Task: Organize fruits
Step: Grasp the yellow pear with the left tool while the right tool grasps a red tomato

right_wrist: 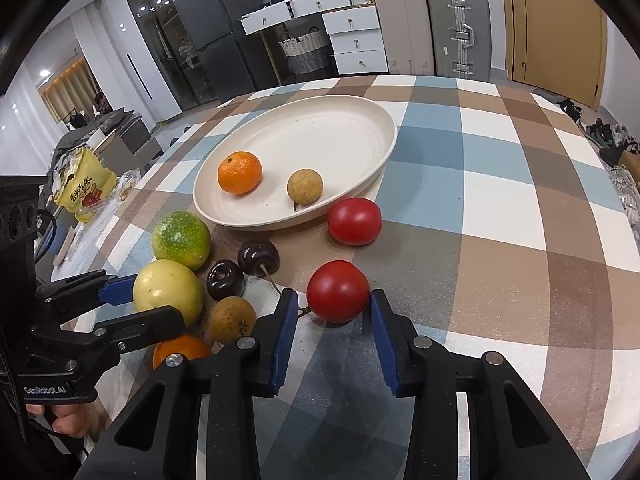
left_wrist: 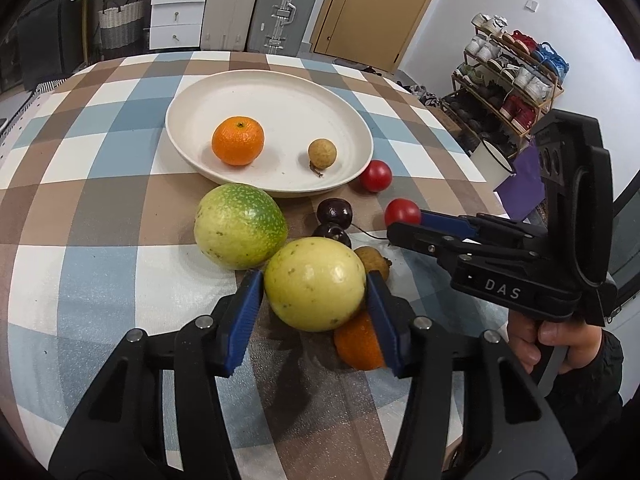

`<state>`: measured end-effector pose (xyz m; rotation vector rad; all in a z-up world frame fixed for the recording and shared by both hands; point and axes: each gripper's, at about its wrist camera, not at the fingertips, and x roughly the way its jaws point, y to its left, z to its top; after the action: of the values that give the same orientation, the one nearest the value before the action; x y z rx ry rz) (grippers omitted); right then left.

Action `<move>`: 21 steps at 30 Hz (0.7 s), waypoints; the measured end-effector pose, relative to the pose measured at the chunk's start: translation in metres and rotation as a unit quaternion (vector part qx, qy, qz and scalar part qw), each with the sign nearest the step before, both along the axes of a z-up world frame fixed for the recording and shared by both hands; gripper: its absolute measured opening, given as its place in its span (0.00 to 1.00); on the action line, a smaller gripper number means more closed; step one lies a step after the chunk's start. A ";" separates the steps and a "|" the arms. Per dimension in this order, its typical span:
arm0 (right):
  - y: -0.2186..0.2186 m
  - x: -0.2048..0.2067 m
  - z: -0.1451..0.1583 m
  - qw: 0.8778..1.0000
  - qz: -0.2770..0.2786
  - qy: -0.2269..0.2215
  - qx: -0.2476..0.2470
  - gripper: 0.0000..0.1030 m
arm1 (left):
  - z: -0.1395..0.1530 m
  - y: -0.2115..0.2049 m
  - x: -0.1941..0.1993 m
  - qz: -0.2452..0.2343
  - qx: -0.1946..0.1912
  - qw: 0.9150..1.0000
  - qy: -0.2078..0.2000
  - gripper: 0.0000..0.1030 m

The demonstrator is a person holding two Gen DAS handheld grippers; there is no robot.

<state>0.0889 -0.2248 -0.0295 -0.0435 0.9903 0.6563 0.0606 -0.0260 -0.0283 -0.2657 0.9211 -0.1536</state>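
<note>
A cream plate holds a mandarin and a longan. My left gripper is open, its blue pads on either side of a yellow passion fruit, close to it. My right gripper is open around a red tomato on the table. Nearby lie a green passion fruit, two dark cherries, a second tomato, a longan and a second mandarin.
The table has a checked cloth. A yellow snack bag lies at its left edge. A shoe rack and a white mug stand beyond the right edge. Suitcases and drawers stand behind.
</note>
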 end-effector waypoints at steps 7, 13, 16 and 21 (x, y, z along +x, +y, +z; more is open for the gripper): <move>0.002 0.002 -0.001 1.000 -0.001 0.000 0.001 0.31 | 0.010 0.000 -0.008 -0.004 -0.001 1.000 -0.016 0.48; 0.001 -0.002 0.004 1.000 -0.002 -0.009 0.004 0.30 | 0.021 0.000 -0.013 -0.010 0.006 0.999 -0.030 0.48; 0.000 -0.006 0.010 1.000 -0.001 -0.018 0.006 0.30 | 0.028 0.002 -0.015 -0.010 0.006 0.999 -0.041 0.48; -0.002 -0.015 0.024 0.999 0.000 -0.036 0.013 0.30 | 0.040 0.006 -0.018 -0.009 0.009 0.998 -0.057 0.48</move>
<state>0.0741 -0.2272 -0.0051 -0.0433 0.9112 0.6633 0.0425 -0.0201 0.0118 -0.2306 0.8112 -0.1749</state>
